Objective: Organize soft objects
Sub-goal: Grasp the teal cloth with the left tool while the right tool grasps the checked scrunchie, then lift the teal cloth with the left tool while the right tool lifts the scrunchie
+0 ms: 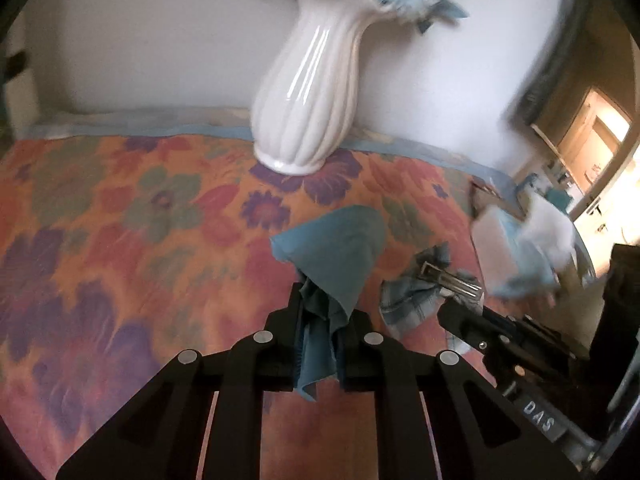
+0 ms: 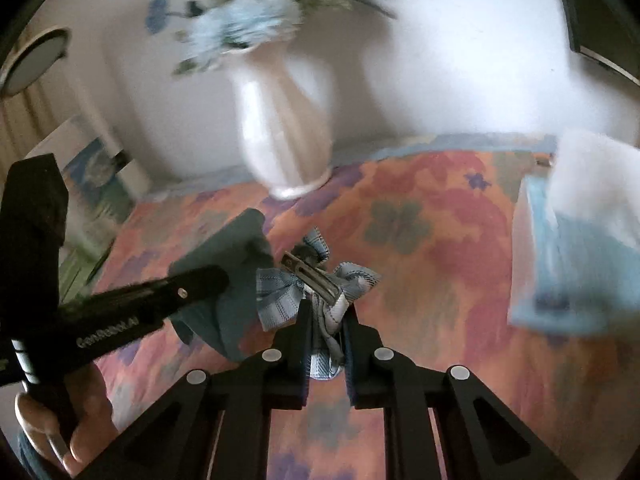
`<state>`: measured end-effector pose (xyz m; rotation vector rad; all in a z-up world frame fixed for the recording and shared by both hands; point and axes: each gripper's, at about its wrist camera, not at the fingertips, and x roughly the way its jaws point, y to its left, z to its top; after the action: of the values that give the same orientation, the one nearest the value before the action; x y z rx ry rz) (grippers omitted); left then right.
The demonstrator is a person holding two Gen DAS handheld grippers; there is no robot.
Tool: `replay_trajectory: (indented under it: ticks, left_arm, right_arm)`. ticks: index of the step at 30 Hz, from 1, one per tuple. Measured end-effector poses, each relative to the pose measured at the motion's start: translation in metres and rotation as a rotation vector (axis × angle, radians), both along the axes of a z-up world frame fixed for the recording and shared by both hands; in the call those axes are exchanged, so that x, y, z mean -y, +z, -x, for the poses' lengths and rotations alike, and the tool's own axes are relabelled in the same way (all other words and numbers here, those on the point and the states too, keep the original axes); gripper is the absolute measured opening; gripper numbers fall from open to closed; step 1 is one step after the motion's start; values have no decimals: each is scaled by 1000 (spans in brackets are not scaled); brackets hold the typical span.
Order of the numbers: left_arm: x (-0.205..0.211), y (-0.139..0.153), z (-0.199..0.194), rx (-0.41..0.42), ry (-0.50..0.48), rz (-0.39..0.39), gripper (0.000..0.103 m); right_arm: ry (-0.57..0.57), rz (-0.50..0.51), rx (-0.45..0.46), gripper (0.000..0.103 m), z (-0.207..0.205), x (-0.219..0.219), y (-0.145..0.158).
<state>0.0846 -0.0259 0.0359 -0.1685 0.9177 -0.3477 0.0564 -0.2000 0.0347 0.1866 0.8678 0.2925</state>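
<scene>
My left gripper (image 1: 318, 308) is shut on a teal cloth (image 1: 336, 248), which bunches between its pads and fans out ahead over the flowered tablecloth (image 1: 120, 208). To its right lies a blue plaid hair bow (image 1: 412, 300) with a metal clip (image 1: 450, 280); my right gripper (image 1: 460, 312) reaches it from the right. In the right wrist view my right gripper (image 2: 328, 320) is shut on the plaid bow (image 2: 280, 296), its metal clip (image 2: 312, 276) just ahead of the fingertips. The teal cloth (image 2: 232, 264) lies to the left, under my left gripper (image 2: 216, 280).
A tall white ribbed vase (image 1: 308, 92) with pale blue flowers stands at the back against the wall. A blurred white and blue bundle (image 2: 580, 232) lies at the right end of the table (image 2: 440, 220). A hand (image 2: 56, 420) holds the left gripper's handle.
</scene>
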Motion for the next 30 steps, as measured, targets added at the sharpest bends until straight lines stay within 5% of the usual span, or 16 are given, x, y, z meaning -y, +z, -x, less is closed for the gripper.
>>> replay_trajectory:
  ticks: [6,13,15,17,21,26,30]
  left_arm:
    - [-29,-3,75,29,67,-68,10]
    - [-49,-22,96,46,126,-50,10]
    - [-50,-20,99,70,99,-22,10]
    - [-50,-21,99,61,91,-20,10]
    - [-53,-21,101,62,88,14,10]
    - [-54,-21,101,57,87,27,10]
    - [-53,-21,102,61,87,16,10]
  right_arm:
    - [43,-23,-48,13,82,-11,3]
    - [88,22,-180,24,115,-26,-15]
    - [72,28,-176,56,121,-22,-17]
    - [23,13,-145,72,128,-12,-13]
    - [-3,14,-136,83,118,-9,-13]
    - [20,105,-107,82,114,-29,-21]
    - [42,263,-21,41,124,-53,-24]
